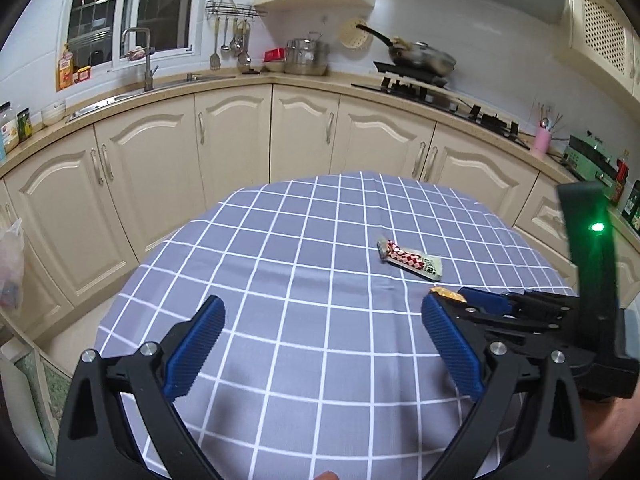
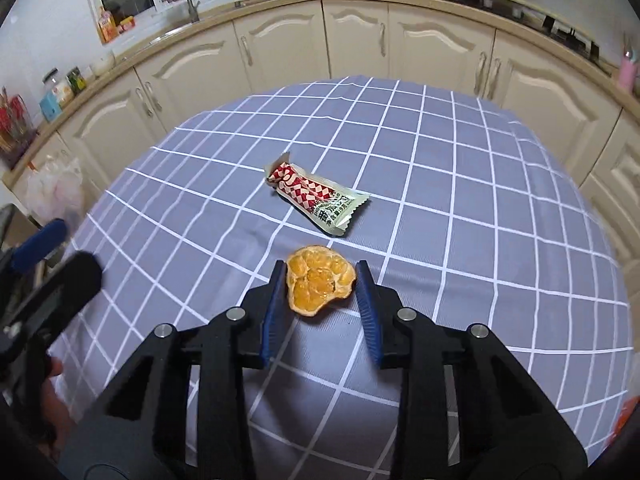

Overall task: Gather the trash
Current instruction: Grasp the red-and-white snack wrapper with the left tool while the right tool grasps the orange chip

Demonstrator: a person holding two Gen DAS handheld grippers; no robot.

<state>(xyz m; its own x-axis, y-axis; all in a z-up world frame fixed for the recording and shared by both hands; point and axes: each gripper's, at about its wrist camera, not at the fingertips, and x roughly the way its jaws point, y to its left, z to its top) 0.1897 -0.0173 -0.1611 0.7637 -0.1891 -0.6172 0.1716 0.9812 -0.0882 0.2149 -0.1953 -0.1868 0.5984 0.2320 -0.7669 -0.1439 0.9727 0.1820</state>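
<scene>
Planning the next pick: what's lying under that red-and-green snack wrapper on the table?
The snack wrapper lies flat on the grey checked tablecloth, and only cloth shows around its edges. Whatever sits directly beneath it is covered. The orange peel lies apart, between the right gripper's jaws.

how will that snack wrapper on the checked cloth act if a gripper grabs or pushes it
The snack wrapper looks like thin crinkled film, twisted at one end, so it probably crumples rather than resists. It appears flattened and likely very light, so a push may slide it across the tablecloth. It won't roll.

Cream cabinets (image 1: 224,152) curve beneath a beige countertop (image 1: 304,78), with a dark window (image 1: 132,4) above the sink's faucet (image 1: 146,60).
</scene>
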